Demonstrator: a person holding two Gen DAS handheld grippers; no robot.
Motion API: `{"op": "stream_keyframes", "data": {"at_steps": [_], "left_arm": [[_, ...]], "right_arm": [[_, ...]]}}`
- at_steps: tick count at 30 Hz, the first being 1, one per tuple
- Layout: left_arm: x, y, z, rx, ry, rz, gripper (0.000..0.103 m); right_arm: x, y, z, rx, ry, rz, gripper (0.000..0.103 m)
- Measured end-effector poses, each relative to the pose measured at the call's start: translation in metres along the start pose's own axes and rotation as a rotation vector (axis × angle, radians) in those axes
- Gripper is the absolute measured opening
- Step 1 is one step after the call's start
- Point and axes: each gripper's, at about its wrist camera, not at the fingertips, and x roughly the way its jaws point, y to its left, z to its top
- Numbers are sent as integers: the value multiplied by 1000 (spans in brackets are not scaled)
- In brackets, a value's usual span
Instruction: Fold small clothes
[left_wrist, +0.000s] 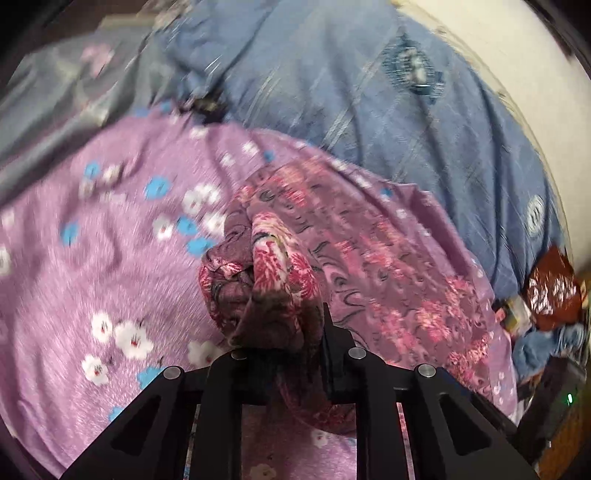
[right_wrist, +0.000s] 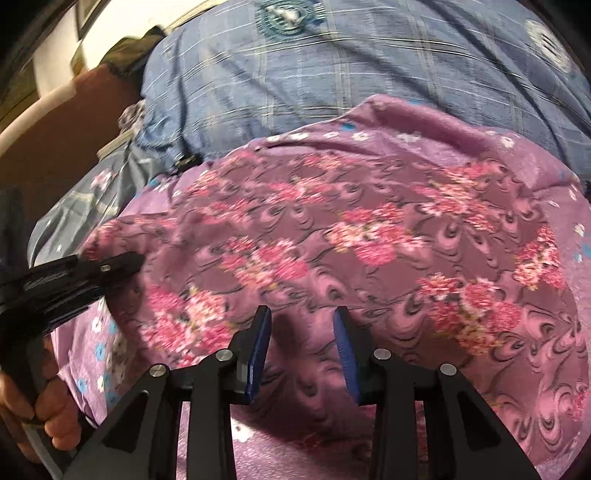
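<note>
A small mauve garment with a pink flower print (right_wrist: 351, 240) lies spread on a lilac flowered bedsheet (left_wrist: 92, 266). My left gripper (left_wrist: 291, 325) is shut on a bunched corner of the garment (left_wrist: 258, 273) and holds it lifted; only its right finger shows, the cloth hides the other. In the right wrist view the left gripper (right_wrist: 125, 264) shows at the garment's left edge. My right gripper (right_wrist: 301, 325) is open, its blue pads (right_wrist: 260, 343) apart, just above the garment's near edge, and holds nothing.
A blue checked quilt (left_wrist: 369, 92) is heaped behind the garment. A grey flowered cloth (left_wrist: 66, 85) lies at the far left. A red-brown bag (left_wrist: 554, 291) and clutter sit past the bed's right edge. A brown headboard (right_wrist: 74, 122) stands at the left.
</note>
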Motion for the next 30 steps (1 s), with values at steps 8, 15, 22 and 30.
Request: {"op": "stream_keyframes", "data": {"at_steps": [8,15,22,30], "left_arm": [[-32,-62,-7,220,-57,-30,12],[-35,-110,-25,384,-46,-82,11],[9,-147,-56,513,74,-125,13],[10,-143,-57,643,285,-355,53]], "right_arm": [[-9,-43,5,177,-13,35,39],[-29,-87,4,290,-56,40,39],[-48,-129,6,397,-97,104,40],[-21,-157,19,501,-39,286,60]]}}
